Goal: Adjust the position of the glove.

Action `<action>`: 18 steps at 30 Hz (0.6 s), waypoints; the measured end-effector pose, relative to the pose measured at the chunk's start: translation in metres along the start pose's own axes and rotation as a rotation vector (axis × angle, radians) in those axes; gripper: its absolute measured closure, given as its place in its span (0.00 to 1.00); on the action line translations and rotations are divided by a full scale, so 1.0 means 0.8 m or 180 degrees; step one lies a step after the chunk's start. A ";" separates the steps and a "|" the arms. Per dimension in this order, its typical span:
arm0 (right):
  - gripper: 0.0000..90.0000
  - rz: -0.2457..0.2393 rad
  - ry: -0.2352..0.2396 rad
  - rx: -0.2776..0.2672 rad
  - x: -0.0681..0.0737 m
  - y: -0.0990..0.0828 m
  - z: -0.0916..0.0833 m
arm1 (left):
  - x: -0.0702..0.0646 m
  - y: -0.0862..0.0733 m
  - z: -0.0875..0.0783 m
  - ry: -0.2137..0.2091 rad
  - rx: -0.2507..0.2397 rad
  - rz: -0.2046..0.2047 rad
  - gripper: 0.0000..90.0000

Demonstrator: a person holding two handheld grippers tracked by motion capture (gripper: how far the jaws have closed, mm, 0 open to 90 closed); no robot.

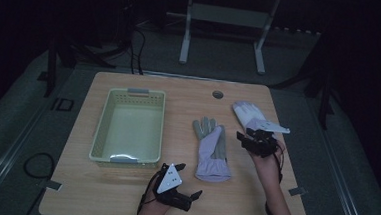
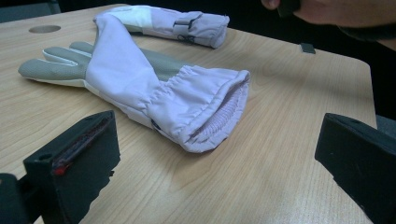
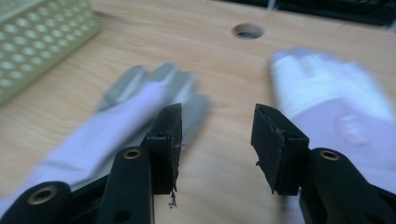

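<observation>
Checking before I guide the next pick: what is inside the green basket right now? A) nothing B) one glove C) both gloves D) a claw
A: the basket holds nothing in the high view, and both gloves lie on the table to its right, the near glove and the far glove.

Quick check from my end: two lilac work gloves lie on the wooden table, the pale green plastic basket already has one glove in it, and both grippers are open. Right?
Not quite. The pale green plastic basket is empty, as the high view shows. Both lilac work gloves, one in the middle and the other to its right, lie on the wooden table. The left gripper and right gripper are open.
</observation>
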State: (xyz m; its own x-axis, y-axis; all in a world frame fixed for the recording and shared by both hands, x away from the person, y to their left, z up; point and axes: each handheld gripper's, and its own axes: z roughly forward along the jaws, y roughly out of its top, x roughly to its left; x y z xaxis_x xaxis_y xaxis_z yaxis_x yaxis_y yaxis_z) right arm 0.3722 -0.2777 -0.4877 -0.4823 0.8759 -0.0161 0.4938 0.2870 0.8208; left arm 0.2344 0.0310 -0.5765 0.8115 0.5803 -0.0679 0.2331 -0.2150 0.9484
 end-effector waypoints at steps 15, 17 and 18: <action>0.54 0.0127 0.0009 0.0124 -0.127 0.011 0.029 | 0.000 0.000 0.000 -0.0013 0.0006 0.0021 0.00; 0.54 0.0114 0.0028 0.0236 -0.133 0.007 0.040 | 0.000 0.000 0.000 -0.0014 0.0004 0.0026 0.00; 0.55 0.0137 0.0035 0.0258 -0.137 0.006 0.045 | 0.000 0.000 -0.001 -0.0013 0.0000 0.0032 0.00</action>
State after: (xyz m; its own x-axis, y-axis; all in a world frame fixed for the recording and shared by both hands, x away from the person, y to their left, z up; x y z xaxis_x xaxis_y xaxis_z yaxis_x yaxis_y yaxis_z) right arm 0.4534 -0.3583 -0.5026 -0.4671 0.8838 0.0247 0.5709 0.2802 0.7718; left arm 0.2341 0.0313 -0.5764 0.8159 0.5750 -0.0598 0.2251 -0.2208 0.9490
